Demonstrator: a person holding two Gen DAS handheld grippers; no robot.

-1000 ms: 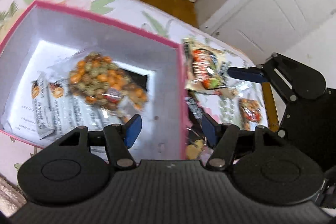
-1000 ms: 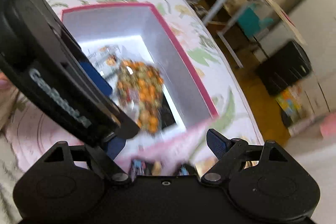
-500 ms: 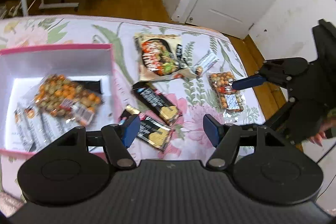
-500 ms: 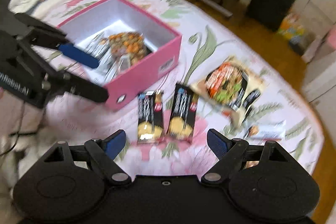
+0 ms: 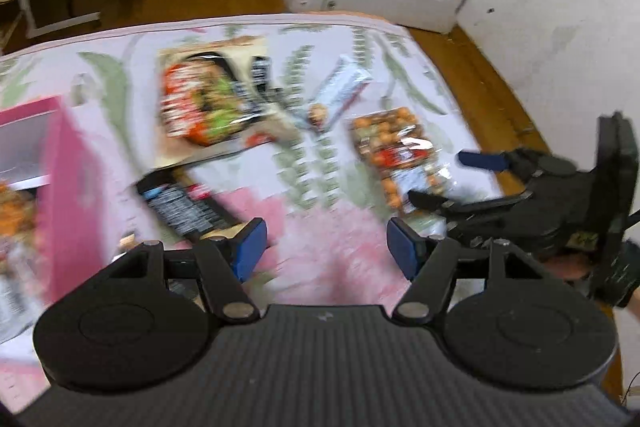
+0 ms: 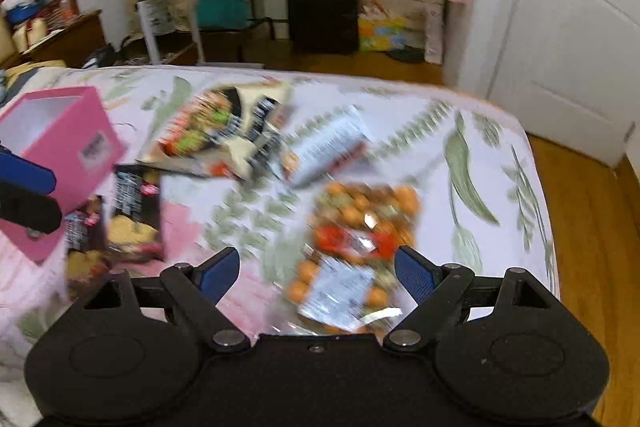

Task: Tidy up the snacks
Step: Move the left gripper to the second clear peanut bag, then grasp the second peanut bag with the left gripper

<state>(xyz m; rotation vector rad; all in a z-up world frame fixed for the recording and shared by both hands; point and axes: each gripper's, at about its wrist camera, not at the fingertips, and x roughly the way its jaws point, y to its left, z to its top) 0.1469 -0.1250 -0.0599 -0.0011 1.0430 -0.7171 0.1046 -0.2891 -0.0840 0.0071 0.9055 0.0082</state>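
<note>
Both grippers are empty as I look down over the flowered bedspread (image 6: 472, 131). On my left gripper (image 5: 322, 251) the blue pads stand apart over bare pink cloth, nothing between them. My right gripper (image 6: 316, 273) has its jaws spread wide above the clear bag of orange and green snacks (image 6: 352, 247), which lies between the fingers without either pad pressing it. From the left wrist I see that same bag (image 5: 396, 155) just beside the right gripper's fingertips. Farther up lie a large printed packet (image 6: 216, 131) and a silver-white bar wrapper (image 6: 328, 143), close together. 2 dark bar packets (image 6: 128, 219) sit beside the pink box (image 6: 60, 131), which stands open at the left edge of the spread.
</note>
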